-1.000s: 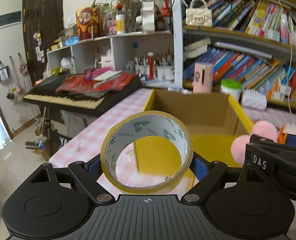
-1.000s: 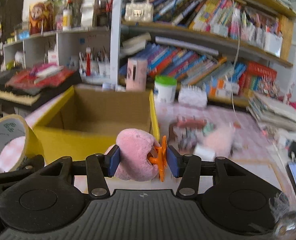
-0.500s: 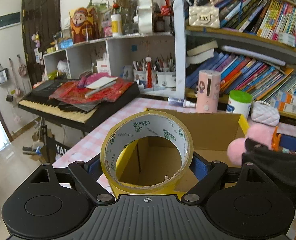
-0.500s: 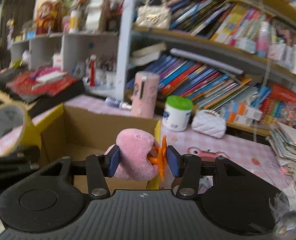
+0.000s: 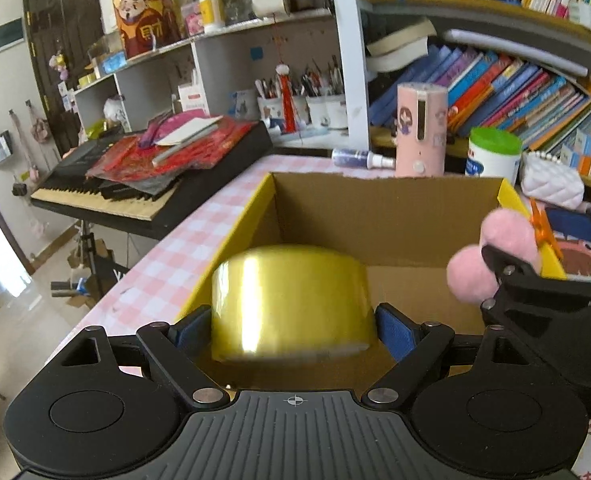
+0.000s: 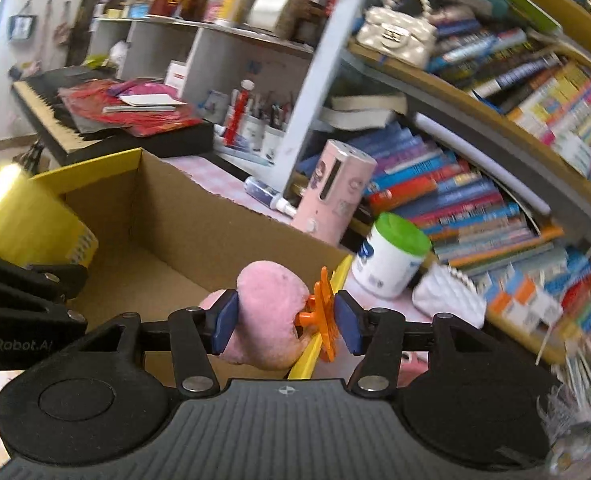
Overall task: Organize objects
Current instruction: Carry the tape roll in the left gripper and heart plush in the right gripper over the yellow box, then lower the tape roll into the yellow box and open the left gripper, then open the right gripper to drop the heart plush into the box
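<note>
Left gripper (image 5: 291, 330), lower centre of the left wrist view: fingers spread wide, blue pads pressed on either side of a yellow tape roll (image 5: 291, 304). Roll blurred, broad outer band towards the camera, hanging over the near left corner of an open cardboard box (image 5: 375, 216).

Right gripper (image 6: 286, 320), lower centre of the right wrist view: jaws about half apart and opening, with a pink plush toy (image 6: 271, 312) and its orange disc (image 6: 324, 308) between the pads, both pads apparently in contact. Toy poised directly above the box's yellow right-hand rim, not clearly inside it.

Possible trouble:
- Plush let go over the rim, likely to catch the edge and tumble outside onto the pink checked table (image 5: 167, 256).
- Tape gripped only across its smooth curved sides, so liable to swivel or slip out; with the near wall close below, a chance of bouncing off it rather than landing inside.
- Both grippers crowded over one box, so a risk of knocking together.

Seen only from the left wrist: pad contact on the roll, bare box floor, right gripper side-on at the right edge. Seen only from the right wrist: pads against the plush, yellow rim beneath it, roll at the far left edge.
</note>
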{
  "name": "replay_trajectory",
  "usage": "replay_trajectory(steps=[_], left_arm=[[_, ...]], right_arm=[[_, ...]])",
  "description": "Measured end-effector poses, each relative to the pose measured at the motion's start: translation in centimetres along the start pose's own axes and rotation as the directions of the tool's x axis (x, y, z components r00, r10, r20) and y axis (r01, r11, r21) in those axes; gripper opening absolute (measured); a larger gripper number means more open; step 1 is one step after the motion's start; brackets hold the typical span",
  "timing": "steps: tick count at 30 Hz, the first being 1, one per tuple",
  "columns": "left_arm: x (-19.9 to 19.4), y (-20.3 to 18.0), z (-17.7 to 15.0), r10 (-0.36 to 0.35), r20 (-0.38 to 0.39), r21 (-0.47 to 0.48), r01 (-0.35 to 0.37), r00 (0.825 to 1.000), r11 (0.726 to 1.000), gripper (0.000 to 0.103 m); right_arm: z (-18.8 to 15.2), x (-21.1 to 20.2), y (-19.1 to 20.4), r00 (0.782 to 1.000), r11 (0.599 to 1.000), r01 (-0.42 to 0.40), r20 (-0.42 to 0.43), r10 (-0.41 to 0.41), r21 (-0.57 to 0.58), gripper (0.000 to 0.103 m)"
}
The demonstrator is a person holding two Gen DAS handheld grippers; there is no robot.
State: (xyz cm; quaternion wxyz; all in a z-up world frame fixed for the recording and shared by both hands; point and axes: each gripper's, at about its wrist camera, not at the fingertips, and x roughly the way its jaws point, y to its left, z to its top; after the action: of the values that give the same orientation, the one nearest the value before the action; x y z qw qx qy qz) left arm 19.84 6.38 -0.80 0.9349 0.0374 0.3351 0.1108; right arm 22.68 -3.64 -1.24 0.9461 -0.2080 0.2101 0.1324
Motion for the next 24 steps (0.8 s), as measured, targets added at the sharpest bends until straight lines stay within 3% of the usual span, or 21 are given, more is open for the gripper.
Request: replay_trajectory(steps=[14, 19, 24], left_arm=[[1.0, -1.4, 0.4, 0.017, 0.007, 0.021, -0.017, 1.0, 1.0, 0.086], [0.0, -1.0, 0.5, 0.02, 0.041, -0.021, -0.019, 0.999, 1.0, 0.089], [-1.8, 0.5, 0.6, 0.024, 0.093, -0.097, -0.014, 0.995, 0.995, 0.093]], right_arm=[[0.7, 3.5, -1.3, 0.994, 0.971, -0.096, 0.024, 0.104, -0.219, 0.052], [1.0, 3.5, -1.2, 0.989, 0.96, -0.143, 0.001, 0.148, -0.239, 0.07], [1.4, 1.9, -1.3, 0.986, 0.977, -0.165, 0.009, 0.168, -0.138, 0.078]])
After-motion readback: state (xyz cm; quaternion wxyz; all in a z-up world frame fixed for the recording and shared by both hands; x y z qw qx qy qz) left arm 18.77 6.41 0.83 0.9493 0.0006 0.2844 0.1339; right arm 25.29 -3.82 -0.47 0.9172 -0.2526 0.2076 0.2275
